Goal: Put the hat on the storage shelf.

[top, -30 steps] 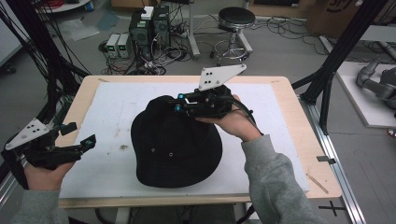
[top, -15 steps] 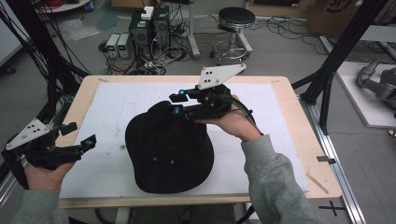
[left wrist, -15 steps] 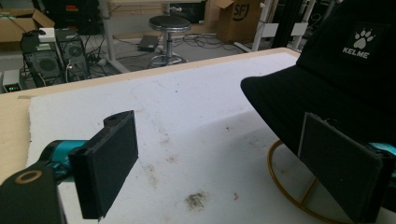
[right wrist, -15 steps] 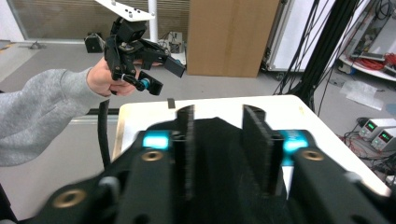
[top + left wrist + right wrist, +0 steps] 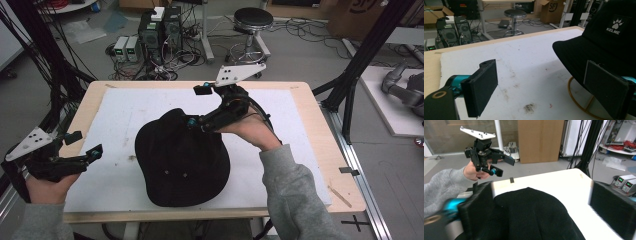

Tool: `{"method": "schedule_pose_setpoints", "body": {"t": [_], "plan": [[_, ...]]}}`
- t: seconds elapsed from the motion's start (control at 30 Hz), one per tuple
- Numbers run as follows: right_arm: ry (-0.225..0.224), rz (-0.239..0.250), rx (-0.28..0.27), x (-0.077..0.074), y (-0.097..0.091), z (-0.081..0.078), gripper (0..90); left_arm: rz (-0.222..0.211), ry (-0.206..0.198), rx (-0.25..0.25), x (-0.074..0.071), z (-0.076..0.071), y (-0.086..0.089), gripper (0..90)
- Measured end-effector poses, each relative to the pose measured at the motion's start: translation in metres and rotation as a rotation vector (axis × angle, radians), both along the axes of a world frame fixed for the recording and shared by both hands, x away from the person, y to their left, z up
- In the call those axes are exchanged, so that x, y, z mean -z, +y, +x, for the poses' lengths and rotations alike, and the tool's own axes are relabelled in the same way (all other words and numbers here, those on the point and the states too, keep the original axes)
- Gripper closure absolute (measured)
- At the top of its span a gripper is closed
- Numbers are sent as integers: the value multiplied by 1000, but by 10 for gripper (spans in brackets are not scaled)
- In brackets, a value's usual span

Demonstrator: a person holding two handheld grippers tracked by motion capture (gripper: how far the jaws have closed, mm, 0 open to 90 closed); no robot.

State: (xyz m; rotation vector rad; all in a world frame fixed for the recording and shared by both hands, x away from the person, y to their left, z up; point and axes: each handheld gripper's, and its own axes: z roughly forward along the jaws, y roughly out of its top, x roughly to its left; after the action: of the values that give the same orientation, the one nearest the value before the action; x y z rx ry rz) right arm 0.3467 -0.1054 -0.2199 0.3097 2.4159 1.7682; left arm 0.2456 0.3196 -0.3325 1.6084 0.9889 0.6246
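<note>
The black hat (image 5: 182,160) has moved a little on the white board (image 5: 125,110): its far edge now sits higher than a moment ago and the whole hat looks more tilted. The right gripper (image 5: 197,106) has risen with it. Its fingers are now wide apart, one lying against the hat's far edge and the other up in the air, so I think the hat is released or nearly so. In the left gripper view a thin gold wire ring (image 5: 579,100) shows under the brim, probably a stand, and the hat seems to rest on it. The left gripper (image 5: 84,144) waits just beside the hat, its fingers apart and holding nothing. Next may be a new grasp.
</note>
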Motion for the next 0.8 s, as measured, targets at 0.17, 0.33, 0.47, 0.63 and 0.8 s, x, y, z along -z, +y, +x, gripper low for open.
{"method": "schedule_pose_setpoints", "body": {"t": [0.17, 0.33, 0.47, 0.63, 0.8], "plan": [[1, 12, 36, -1, -8, 2, 12, 3, 2, 3, 0, 0, 0, 124], [-9, 20, 88, -1, -21, 3, 12, 3, 6, 2, 2, 1, -1, 123], [-19, 28, 140, 0, -36, 6, 12, 6, 11, 4, 2, 2, -2, 124], [-20, 33, 196, 3, -53, 8, 12, 9, 12, 5, 3, 2, -4, 123], [-18, 30, 263, 7, -71, 11, 12, 11, 12, 7, 3, 2, -5, 124]]}}
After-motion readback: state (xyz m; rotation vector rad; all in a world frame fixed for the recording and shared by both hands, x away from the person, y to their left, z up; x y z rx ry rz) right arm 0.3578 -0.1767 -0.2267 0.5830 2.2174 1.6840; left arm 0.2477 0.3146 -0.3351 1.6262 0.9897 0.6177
